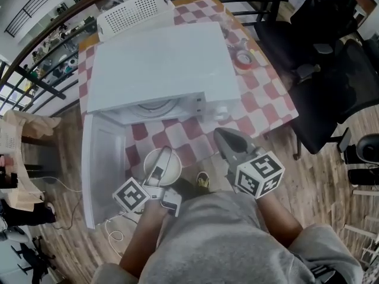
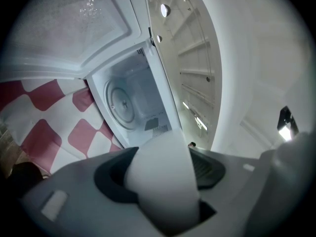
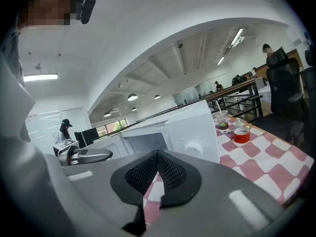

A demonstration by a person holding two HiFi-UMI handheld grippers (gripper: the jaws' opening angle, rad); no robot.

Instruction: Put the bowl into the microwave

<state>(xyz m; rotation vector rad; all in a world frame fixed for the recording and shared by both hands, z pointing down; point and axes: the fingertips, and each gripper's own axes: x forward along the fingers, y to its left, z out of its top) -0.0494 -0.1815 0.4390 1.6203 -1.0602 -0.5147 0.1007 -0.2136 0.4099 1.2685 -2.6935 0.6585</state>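
Note:
A white microwave (image 1: 160,64) stands on the red-checked table (image 1: 260,108). Its door (image 1: 98,170) hangs open toward me at the left. In the left gripper view the cavity and glass turntable (image 2: 122,102) lie straight ahead, with the door's inner face (image 2: 197,78) to the right. My left gripper (image 1: 163,158) is shut on the rim of a white bowl (image 1: 151,162) and holds it in front of the opening; the bowl's wall (image 2: 160,181) fills the gap between the jaws (image 2: 163,177). Over the table's front edge, my right gripper (image 1: 224,136) (image 3: 158,157) is shut and empty.
A white perforated basket (image 1: 139,10) sits behind the microwave. A red tape roll (image 1: 243,59) (image 3: 241,135) and a cup lie to its right. Black office chairs (image 1: 323,70) stand beside the table's right side. A white cable (image 1: 115,232) lies on the wooden floor.

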